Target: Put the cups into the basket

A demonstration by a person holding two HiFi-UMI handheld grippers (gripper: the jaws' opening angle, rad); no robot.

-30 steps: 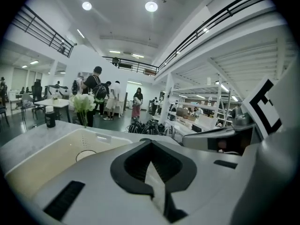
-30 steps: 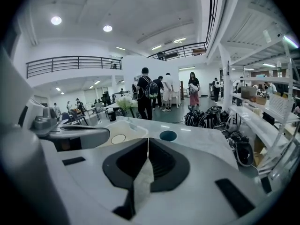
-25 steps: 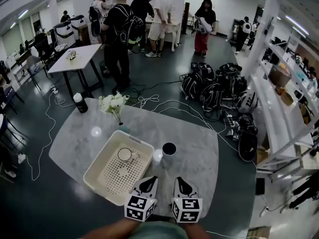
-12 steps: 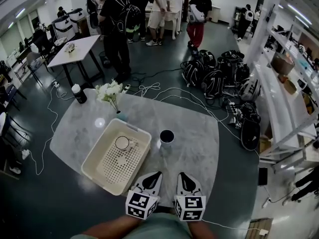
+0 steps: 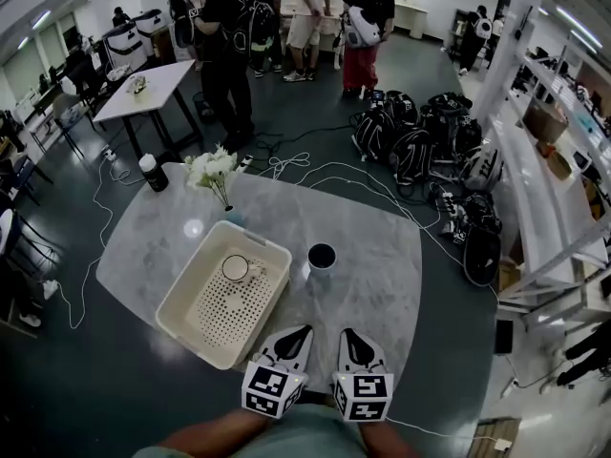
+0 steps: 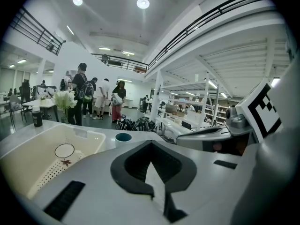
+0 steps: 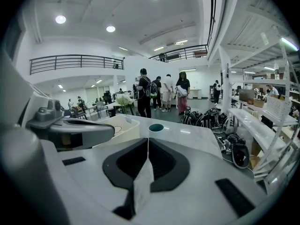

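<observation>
The left gripper [image 5: 302,332] and right gripper [image 5: 347,334] hung over the desk's [image 5: 382,284] near edge, each with its fingers pressed together on nothing. One cup [image 5: 236,268] sat in the basket [image 5: 258,239] toward its far end. The other cup [image 5: 322,257] stood just beside the basket's right rim. To my eye, the right gripper needed to spread its fingers before reaching, then take that cup squarely so it wouldn't tip.

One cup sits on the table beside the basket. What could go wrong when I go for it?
The right tool is shut; unless it opens first, it may knock the cup over. The cup stands close to the basket wall, so a jaw could catch the rim. Dropping it on the cup inside the basket could chip both.
</observation>
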